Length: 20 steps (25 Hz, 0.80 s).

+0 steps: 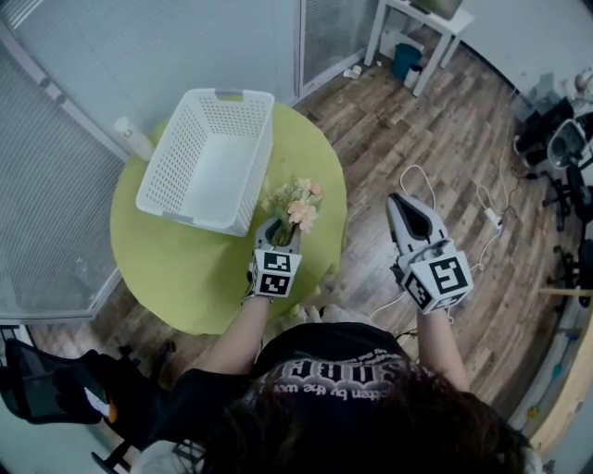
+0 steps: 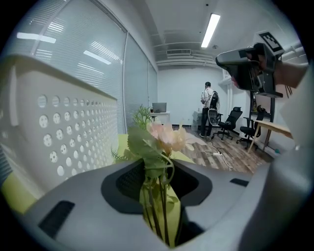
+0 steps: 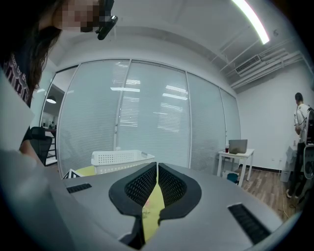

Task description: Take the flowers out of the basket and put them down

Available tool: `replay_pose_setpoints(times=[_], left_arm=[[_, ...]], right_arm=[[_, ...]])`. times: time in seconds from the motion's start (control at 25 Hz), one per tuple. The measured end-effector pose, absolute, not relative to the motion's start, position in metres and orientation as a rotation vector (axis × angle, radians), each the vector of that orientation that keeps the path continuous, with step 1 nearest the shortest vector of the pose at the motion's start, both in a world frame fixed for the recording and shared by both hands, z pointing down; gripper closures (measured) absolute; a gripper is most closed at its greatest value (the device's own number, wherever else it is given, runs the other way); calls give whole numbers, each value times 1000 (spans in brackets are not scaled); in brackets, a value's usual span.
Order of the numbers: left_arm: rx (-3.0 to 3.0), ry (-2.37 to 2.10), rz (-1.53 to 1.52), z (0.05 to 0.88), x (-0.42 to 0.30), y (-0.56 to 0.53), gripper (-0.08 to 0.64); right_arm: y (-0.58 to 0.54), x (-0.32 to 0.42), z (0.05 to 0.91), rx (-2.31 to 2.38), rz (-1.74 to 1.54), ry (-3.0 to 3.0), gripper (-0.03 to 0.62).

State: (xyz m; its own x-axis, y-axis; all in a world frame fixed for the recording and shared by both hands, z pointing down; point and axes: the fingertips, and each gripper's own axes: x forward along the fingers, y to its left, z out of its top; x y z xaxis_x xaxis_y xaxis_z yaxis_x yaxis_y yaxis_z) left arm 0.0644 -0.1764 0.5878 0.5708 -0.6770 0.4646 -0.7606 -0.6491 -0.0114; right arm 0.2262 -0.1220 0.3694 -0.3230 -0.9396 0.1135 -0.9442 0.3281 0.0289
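A small bunch of pale pink flowers (image 1: 298,202) with green leaves stands on the round green table (image 1: 185,268), just right of the white perforated basket (image 1: 206,157). My left gripper (image 1: 278,230) is at the base of the bunch. In the left gripper view its jaws stand apart, with the thin green stems (image 2: 159,206) in the gap and the blooms (image 2: 164,137) above; the pads do not press on them. The basket wall (image 2: 59,132) fills the left side. My right gripper (image 1: 400,204) is shut and empty, held over the floor to the right of the table.
A white cylinder (image 1: 134,139) stands at the table's far left edge. On the wood floor are cables and a power strip (image 1: 491,218), a white desk (image 1: 422,28) with a teal bin (image 1: 405,60), and office chairs (image 1: 565,148). A person (image 2: 210,105) stands far off.
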Motion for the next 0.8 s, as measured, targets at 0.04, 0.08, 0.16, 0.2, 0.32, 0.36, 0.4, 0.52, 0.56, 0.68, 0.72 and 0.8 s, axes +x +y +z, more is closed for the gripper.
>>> replay_pose_setpoints(times=[0.04, 0.08, 0.16, 0.2, 0.32, 0.36, 0.4, 0.52, 0.56, 0.68, 0.72, 0.8], left_arm=[[2611, -1209, 648, 587, 64, -176, 423], [2613, -1207, 645, 586, 64, -175, 419], [2617, -1197, 637, 583, 63, -174, 411], [2619, -1194, 631, 581, 63, -174, 398], [2628, -1200, 626, 578, 59, -174, 298], [2630, -1205, 630, 578, 57, -174, 261], [2630, -1210, 629, 577, 55, -173, 223], [2616, -1236, 601, 569, 50, -169, 199], [2614, -1246, 588, 566, 50, -167, 193], [2611, -1266, 550, 557, 49, -164, 182], [2608, -1272, 535, 554, 49, -164, 181], [2615, -1282, 499, 542, 48, -161, 181]], right_arm=[[-122, 227, 369, 1762, 65, -2468, 561], [-122, 227, 368, 1765, 64, -2468, 561], [-124, 227, 367, 1768, 62, -2469, 561], [-125, 227, 367, 1770, 63, -2469, 561], [-126, 225, 369, 1766, 70, -2471, 561], [-126, 224, 370, 1762, 73, -2472, 561], [-127, 222, 370, 1758, 75, -2474, 561], [-127, 221, 369, 1755, 74, -2486, 561], [-128, 220, 368, 1756, 72, -2490, 561], [-132, 217, 367, 1745, 68, -2506, 561], [-133, 216, 367, 1739, 67, -2510, 561], [-134, 215, 366, 1734, 69, -2517, 561]])
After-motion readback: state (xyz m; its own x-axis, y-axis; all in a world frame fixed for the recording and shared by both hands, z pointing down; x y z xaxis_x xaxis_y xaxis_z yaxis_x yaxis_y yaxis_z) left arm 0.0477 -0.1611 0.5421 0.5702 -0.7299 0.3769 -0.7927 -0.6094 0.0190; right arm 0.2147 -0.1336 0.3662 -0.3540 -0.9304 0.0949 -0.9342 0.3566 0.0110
